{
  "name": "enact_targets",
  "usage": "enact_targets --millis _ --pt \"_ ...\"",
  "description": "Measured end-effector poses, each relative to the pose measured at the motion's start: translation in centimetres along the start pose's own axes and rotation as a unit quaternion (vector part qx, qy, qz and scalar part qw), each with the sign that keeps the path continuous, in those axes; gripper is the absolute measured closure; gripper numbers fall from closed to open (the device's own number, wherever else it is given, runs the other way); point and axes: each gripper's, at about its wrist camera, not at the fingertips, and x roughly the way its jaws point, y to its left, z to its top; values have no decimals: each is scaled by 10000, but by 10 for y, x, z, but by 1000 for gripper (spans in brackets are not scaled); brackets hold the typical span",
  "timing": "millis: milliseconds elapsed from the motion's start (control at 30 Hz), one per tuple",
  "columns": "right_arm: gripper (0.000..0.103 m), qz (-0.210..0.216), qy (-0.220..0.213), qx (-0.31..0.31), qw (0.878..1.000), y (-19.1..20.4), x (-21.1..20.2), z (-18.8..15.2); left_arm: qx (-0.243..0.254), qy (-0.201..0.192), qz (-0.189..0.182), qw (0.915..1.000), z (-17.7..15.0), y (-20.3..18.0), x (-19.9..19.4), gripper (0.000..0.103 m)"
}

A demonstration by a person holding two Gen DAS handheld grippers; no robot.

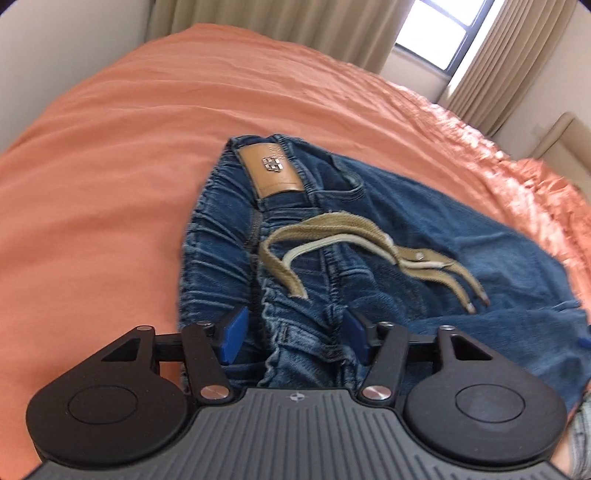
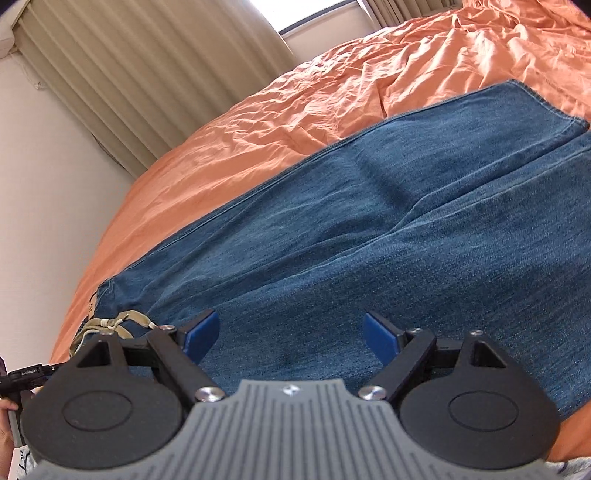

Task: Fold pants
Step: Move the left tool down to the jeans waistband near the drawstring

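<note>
Left tongs (image 1: pixel 291 334) straddle pants (image 1: pixel 332 240) waistband; right tongs (image 2: pixel 291 334) over legs.

Home bedroom, orange bedspread (image 1: pixel 110 166), beige curtains (image 2: pixel 147 74), window (image 1: pixel 443 33)

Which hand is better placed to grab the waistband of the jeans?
Left. The left hand-held gripper straddles the blue denim jeans' bunched waistband; the right hand-held gripper sits over the flat legs.

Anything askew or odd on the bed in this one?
Only the drawstring: its tan and white ends lie strewn loose across the jeans below the waistband. The orange bedspread is crumpled beside the legs. Nothing looks damaged.
</note>
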Motion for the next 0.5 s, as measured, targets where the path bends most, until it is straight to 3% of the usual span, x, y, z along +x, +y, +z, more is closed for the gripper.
enact_targets --millis 67,167,300,367,400,500 --pt "22 3 42 41 10000 -1 5 1 -98 -90 -221 9997 2 5 -3 68" --pt "22 -44 60 -2 10000 2 9 -1 -181 -50 -588 9981 5 8 -6 70" --pt "22 5 -10 -78 10000 4 10 -2 -647 481 -458 9957 9 20 21 67" --pt "22 -7 -9 -88 10000 4 11 -2 -723 538 -427 9950 9 19 28 67" --pt "22 -24 -17 -81 10000 4 10 -2 -686 546 -422 9953 9 14 29 71" --pt "22 -131 -22 -3 9999 1 7 -2 -461 334 138 9983 8 -8 19 89"
